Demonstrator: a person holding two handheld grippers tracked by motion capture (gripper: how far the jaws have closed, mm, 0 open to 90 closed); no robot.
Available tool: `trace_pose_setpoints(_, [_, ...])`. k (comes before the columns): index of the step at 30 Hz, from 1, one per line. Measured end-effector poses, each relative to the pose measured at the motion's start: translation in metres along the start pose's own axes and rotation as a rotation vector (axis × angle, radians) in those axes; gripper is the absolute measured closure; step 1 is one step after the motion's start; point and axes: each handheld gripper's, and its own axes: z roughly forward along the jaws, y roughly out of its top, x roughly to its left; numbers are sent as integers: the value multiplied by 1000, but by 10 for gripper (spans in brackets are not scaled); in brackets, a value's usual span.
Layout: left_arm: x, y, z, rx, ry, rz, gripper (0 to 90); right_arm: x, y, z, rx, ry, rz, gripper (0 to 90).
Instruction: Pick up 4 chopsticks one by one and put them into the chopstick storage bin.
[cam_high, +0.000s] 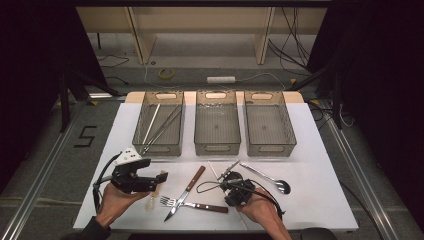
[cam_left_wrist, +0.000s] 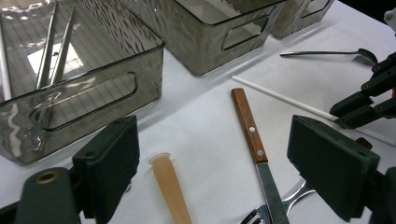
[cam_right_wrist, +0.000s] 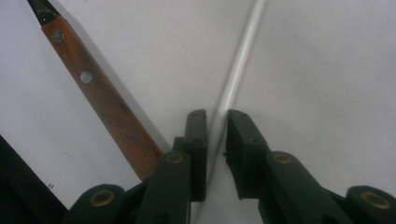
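A thin white stick (cam_right_wrist: 243, 51) lies on the white table, running between the jaws of my right gripper (cam_right_wrist: 217, 119). Those jaws stand narrow on either side of it, with a sliver of gap still showing. In the high view the right gripper (cam_high: 226, 179) points down at the stick (cam_high: 214, 170) near the table's middle front. My left gripper (cam_left_wrist: 219, 163) is open wide and holds nothing, with a small beige tapered piece (cam_left_wrist: 169, 186) and a wooden-handled knife (cam_left_wrist: 247, 123) lying between its pads. It rests at the front left (cam_high: 159, 183).
Three clear grey bins (cam_high: 159, 150) (cam_high: 216, 149) (cam_high: 270, 150) stand in a row at the back; the left one holds long metal sticks. A wooden-handled fork (cam_high: 192, 204) crosses the knife (cam_high: 187, 187). A spoon (cam_high: 267, 176) lies at the right.
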Motion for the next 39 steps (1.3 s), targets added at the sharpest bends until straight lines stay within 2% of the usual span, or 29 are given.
trace_pose_setpoints(11, [-1, 0, 0, 3, -4, 9, 165, -3, -1, 0, -9, 1, 20, 841])
trace_pose_setpoints(22, [-1, 0, 1, 5, -11, 8, 165, -7, -2, -2, -9, 25, 44, 849])
trace_pose_setpoints(31, [-1, 0, 2, 12, -18, 12, 165, -17, -6, -12, -33, 17, 37, 851])
trace_pose_setpoints(39, [-3, 1, 3, 18, -35, 18, 164, -26, -10, -26, -77, 43, 30, 852])
